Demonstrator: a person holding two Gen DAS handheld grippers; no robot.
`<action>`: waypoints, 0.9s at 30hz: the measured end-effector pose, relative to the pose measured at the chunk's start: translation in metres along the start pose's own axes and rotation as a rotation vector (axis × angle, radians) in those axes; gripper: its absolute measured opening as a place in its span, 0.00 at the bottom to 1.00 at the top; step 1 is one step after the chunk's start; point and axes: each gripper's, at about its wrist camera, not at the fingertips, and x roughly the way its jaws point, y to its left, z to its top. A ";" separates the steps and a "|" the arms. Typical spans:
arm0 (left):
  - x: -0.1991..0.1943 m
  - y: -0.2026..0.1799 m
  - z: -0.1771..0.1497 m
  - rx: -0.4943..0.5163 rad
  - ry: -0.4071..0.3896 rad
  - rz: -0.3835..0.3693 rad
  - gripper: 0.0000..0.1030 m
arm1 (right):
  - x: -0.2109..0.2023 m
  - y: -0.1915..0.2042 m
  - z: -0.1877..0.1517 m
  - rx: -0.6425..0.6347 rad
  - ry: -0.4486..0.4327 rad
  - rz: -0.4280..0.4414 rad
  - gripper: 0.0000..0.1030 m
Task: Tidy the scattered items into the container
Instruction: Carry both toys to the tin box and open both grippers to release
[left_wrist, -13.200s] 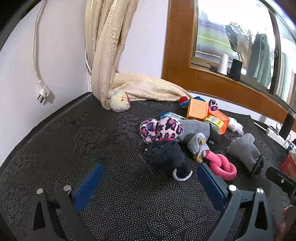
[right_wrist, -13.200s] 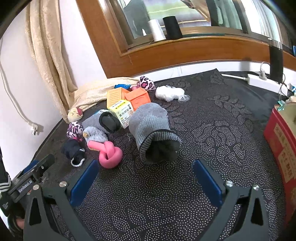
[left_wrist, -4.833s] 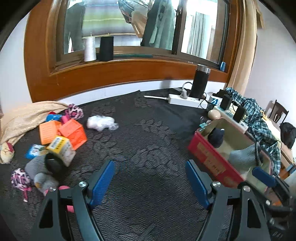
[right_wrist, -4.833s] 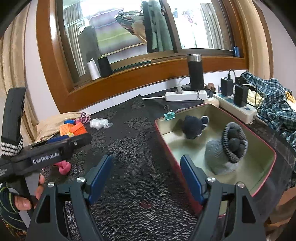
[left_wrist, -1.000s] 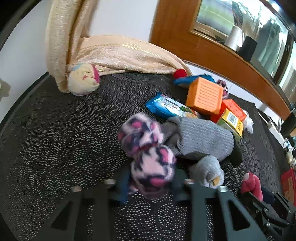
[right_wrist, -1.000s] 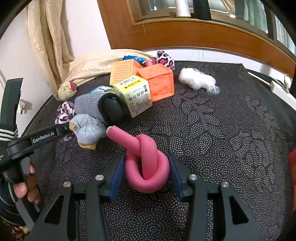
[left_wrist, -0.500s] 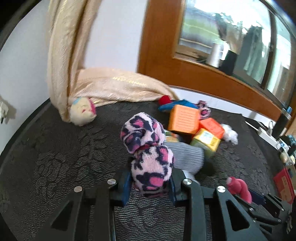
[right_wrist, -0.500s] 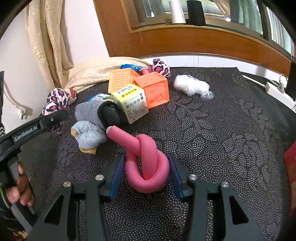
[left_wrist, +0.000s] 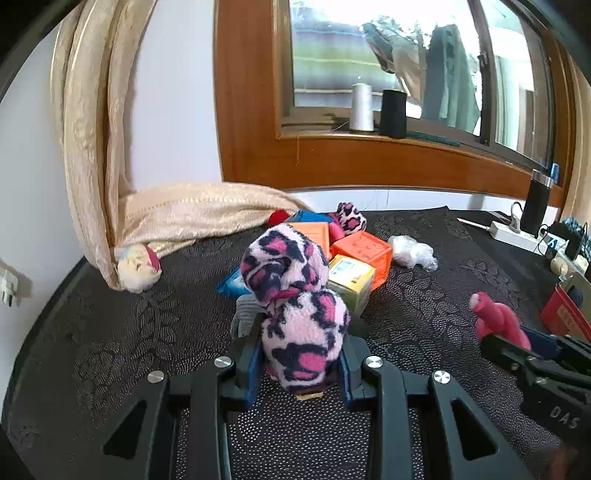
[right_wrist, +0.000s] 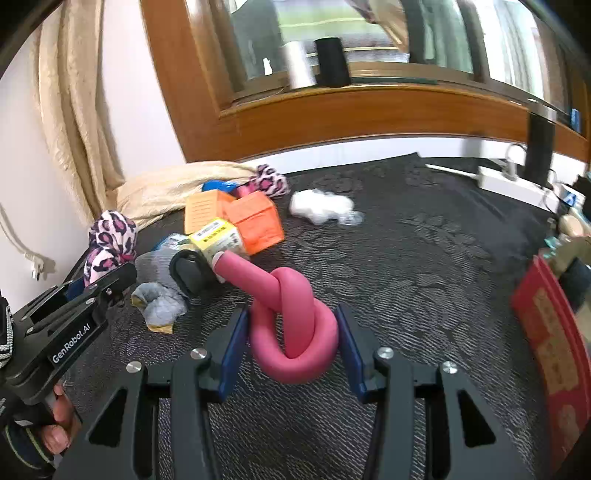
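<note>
The left claw (left_wrist: 300, 363) is clenched on the leopard sock (left_wrist: 295, 306), which stands up out of the pads with its long axis roughly vertical, clear of the dark cloth (left_wrist: 110, 332). In this left view the red box (left_wrist: 563, 314) shows only as a sliver at the far right edge, beyond the right claw and its pink knot (left_wrist: 496, 319), so the box lies well to the right of the sock, and the other claw sits between them. The blocks (left_wrist: 360, 251) rest just beyond the sock. In the right view, the right claw (right_wrist: 290, 345) grips the pink knot (right_wrist: 291, 321) across its looped end, the free tail pointing up and left toward the blocks (right_wrist: 251, 218). The red box (right_wrist: 550, 332) lies at the right edge, near this claw, with open cloth between. I judge the right hand is the nearer to the box and should go first.
</note>
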 end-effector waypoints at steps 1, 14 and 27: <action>-0.002 -0.003 0.000 0.009 -0.007 0.000 0.33 | -0.004 -0.004 -0.001 0.009 -0.003 -0.005 0.49; -0.022 -0.075 0.001 0.148 -0.040 -0.078 0.33 | -0.081 -0.062 -0.017 0.080 -0.102 -0.116 0.49; -0.053 -0.195 0.019 0.263 -0.023 -0.396 0.33 | -0.166 -0.135 -0.036 0.176 -0.215 -0.296 0.49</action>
